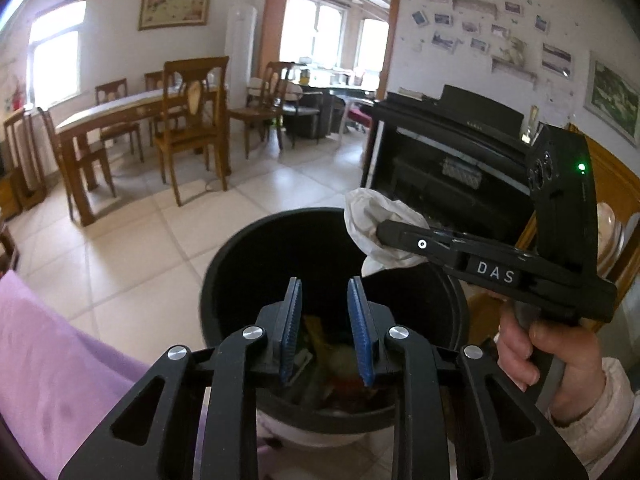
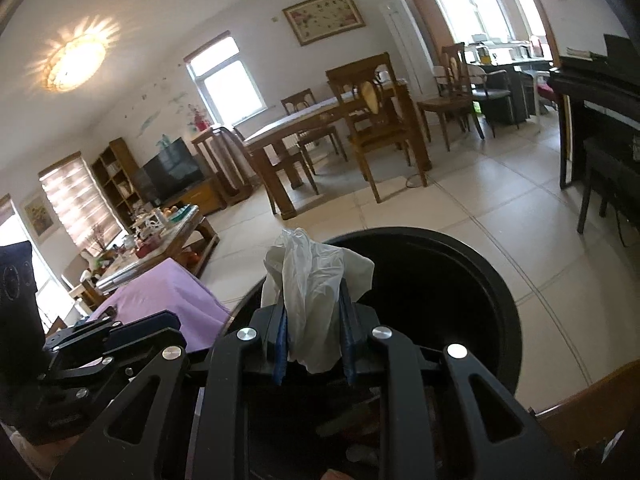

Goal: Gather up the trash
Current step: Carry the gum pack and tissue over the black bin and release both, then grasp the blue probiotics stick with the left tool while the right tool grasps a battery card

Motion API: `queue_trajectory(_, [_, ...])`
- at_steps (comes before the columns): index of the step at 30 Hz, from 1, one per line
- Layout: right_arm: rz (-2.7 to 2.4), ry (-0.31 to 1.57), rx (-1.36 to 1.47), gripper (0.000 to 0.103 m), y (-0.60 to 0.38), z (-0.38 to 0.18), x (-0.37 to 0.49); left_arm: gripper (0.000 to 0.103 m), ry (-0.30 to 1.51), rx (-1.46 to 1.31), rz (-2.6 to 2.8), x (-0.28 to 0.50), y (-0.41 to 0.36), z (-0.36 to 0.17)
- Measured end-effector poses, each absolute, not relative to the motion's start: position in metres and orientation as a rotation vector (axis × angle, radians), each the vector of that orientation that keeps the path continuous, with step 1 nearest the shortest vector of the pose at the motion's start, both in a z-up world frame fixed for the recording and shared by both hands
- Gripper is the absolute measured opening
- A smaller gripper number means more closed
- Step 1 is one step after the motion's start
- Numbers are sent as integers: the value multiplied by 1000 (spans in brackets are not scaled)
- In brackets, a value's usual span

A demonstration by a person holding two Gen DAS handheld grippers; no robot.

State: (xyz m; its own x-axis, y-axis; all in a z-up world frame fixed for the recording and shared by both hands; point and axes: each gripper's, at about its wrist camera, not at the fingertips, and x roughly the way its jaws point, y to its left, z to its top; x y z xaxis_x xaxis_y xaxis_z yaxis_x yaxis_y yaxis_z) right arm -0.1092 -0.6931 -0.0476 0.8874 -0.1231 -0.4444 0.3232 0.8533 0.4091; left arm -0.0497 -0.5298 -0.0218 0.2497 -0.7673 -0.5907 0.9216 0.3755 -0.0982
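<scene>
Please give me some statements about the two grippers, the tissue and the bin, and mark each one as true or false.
1. The right gripper is shut on a white tissue. True.
2. The left gripper holds a tissue too. False: its jaws stand open with nothing between them.
3. The tissue is held above the black bin. True.
4. The bin is empty. False: the left wrist view shows trash at its bottom.
5. The bin stands on a carpet. False: it stands on a tiled floor.
</scene>
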Motion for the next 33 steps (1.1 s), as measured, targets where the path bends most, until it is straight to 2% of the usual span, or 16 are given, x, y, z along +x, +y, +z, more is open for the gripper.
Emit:
queue_trajectory(2, [-245,422,507,22,-699,-52,-113,24,622,298,-1170,-48,-538,-25])
queue_trajectory(4, [-245,433,507,29,-703,-53,-114,24,629,297,-1170,-46,-542,-28])
queue_trajectory(6, [-250,442,507,68,-706,-54,-116,28,638,301,-1163,-46,-544,-28])
queue_trajectory(7, [-258,421,520,98,-707,-54,-120,41,646,310,-1155,-46,-543,-29])
queue_trajectory(8, [-259,401,529,98,-708,-53,-123,50,645,318,-1142,-46,-541,-31])
queue_trajectory(9, [-251,390,534,98,-709,-52,-125,68,636,319,-1130,-44,-542,-28])
queue_trajectory(10, [-252,391,531,98,-709,-50,-124,77,620,317,-1113,-43,-538,-26])
queue_trajectory(12, [-259,389,521,98,-707,-48,-122,80,599,313,-1093,-43,-529,-23])
queue_trajectory(15, [-249,399,512,98,-703,-45,-117,90,590,292,-1058,-38,-505,-19])
queue_trajectory(21, [-201,437,481,98,-679,-40,-99,96,592,243,-953,-17,-445,-11])
queue_trajectory(26, [-119,490,435,98,-638,-35,-67,96,604,189,-847,12,-380,-8])
queue_trajectory(33, [48,566,319,98,-557,-28,-9,96,645,72,-617,79,-253,-9])
